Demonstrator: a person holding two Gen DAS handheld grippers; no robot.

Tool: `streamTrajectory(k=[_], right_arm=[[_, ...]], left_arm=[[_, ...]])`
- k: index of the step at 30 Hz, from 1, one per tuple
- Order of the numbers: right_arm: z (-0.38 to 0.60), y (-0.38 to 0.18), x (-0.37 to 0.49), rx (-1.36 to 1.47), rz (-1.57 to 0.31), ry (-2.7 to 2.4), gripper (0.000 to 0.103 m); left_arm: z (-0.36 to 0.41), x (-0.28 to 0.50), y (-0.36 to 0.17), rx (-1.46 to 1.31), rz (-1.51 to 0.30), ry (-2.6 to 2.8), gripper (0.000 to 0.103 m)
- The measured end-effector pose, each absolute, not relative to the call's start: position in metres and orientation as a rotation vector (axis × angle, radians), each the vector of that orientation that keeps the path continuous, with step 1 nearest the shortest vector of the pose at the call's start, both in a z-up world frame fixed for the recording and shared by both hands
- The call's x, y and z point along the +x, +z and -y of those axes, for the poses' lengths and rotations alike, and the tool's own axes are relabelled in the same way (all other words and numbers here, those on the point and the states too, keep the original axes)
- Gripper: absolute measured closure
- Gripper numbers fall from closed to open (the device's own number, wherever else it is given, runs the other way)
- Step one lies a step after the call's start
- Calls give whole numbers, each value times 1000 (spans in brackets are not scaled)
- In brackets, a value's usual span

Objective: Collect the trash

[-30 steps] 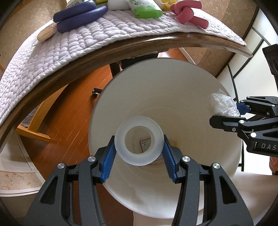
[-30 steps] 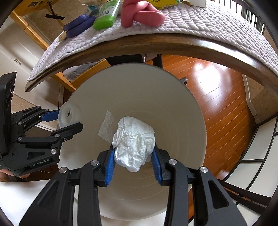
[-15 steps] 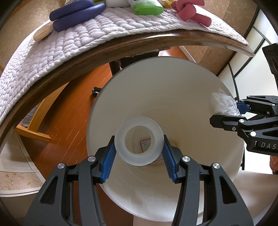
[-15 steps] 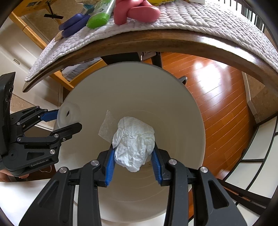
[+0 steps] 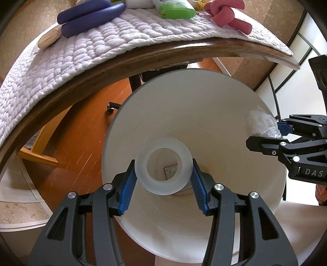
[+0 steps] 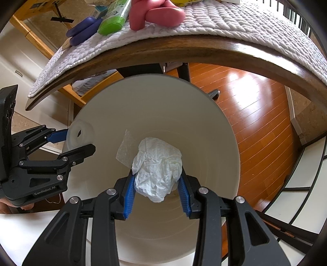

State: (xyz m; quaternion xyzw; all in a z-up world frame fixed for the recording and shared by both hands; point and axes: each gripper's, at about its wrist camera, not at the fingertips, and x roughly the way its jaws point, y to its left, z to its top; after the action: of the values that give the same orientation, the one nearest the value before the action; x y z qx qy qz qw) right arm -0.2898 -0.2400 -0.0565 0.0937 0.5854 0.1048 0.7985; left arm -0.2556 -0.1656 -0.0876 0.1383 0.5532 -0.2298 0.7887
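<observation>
Trash is in both tools, each hanging over the open mouth of the white bin that stands on the wood floor just near the counter.

Left tool: its blue pads are closed onto the outer rim of a translucent tape roll, one pad on each side, with the hole facing the camera. The roll looks stiff and light, with a smooth, probably slippery edge, so a hold straight across its widest part seems the safest one; gripped off-centre it could squirt out.

Right tool: its pads are closed about a crumpled white tissue, which bulges above and below the pads. This looks soft and nearly weightless; it should take any grip through its bulk, though on release it may cling to a pad or drift. A clear scrap lies deeper in the bin, left of the tissue.

On the quilted mat on the counter rest a green bottle, a knotted pink foam piece and purple foam rolls, well apart from both tools.
</observation>
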Motion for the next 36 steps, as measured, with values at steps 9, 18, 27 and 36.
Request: streamTrajectory(k=[9,18,27,36], right_arm=[[252,-36,-295,229,-1183,194,19],[248,51,-310,-33,-838,54,4],[248,63,-271,11,-797,45,4],[234,51,-241,-13,-779,71,10]], left_arm=[[160,-262,-69,299,-1130,-530,20],[126,-267,17,209,-871,-526,1],[104,-205,46,32,-827,-420,1],[125,-164,29,83,-853,-401,1]])
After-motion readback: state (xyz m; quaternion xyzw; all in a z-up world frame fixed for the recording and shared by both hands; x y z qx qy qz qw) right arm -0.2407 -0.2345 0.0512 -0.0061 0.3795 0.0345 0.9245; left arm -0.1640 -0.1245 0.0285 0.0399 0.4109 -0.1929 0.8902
